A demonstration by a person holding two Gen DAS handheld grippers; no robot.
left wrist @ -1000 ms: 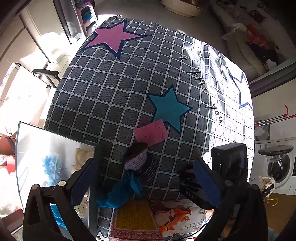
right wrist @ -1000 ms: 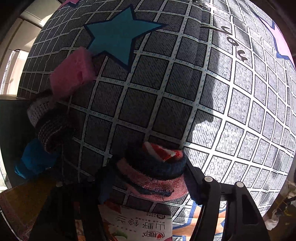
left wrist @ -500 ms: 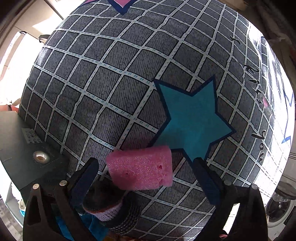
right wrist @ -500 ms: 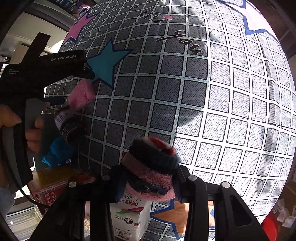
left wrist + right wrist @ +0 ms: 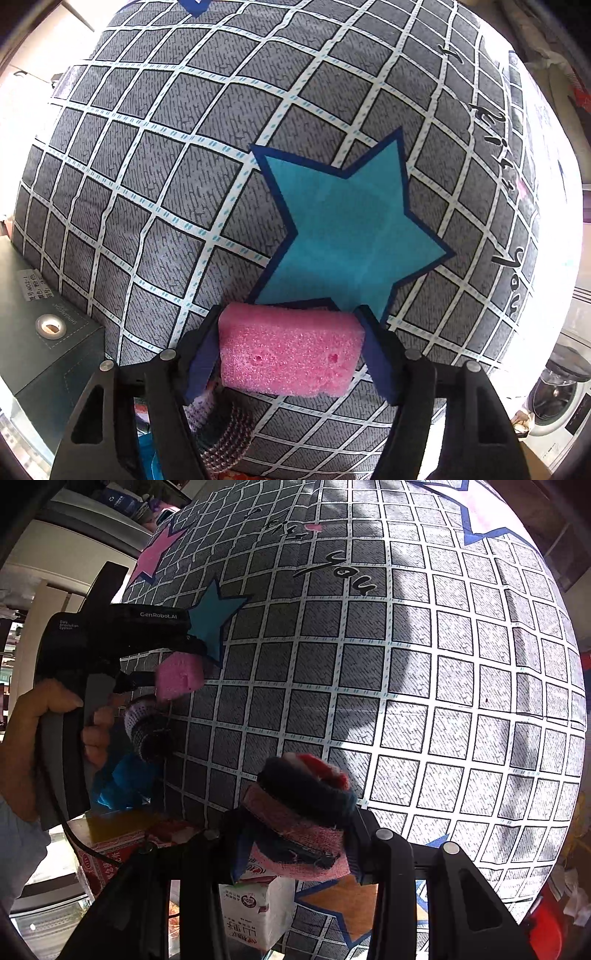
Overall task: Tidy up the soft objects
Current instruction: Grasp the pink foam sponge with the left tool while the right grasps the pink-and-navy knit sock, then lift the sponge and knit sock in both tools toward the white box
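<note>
At the left, the left gripper (image 5: 291,349) points down over the bed (image 5: 177,155), and its jaws, which have just been closing, now bracket a pink sponge (image 5: 290,360) end to end. The blue pads (image 5: 201,363) meet the sponge's short ends, so this reads as a grip just taken, across the length so the soft block will not fold. The sponge is a coarse, pitted block with two small holes in its near face. It lies near the bed's near edge, touching the lower point of a teal star (image 5: 347,236) printed on the grey checked cover. Beside it, nearer that edge, sits a rolled knit sock (image 5: 147,731). To the right, the right gripper (image 5: 299,834) is partly closed on a rolled sock bundle (image 5: 303,812) of pink, navy and red bands, held clear of the cover, probably for carrying.
</note>
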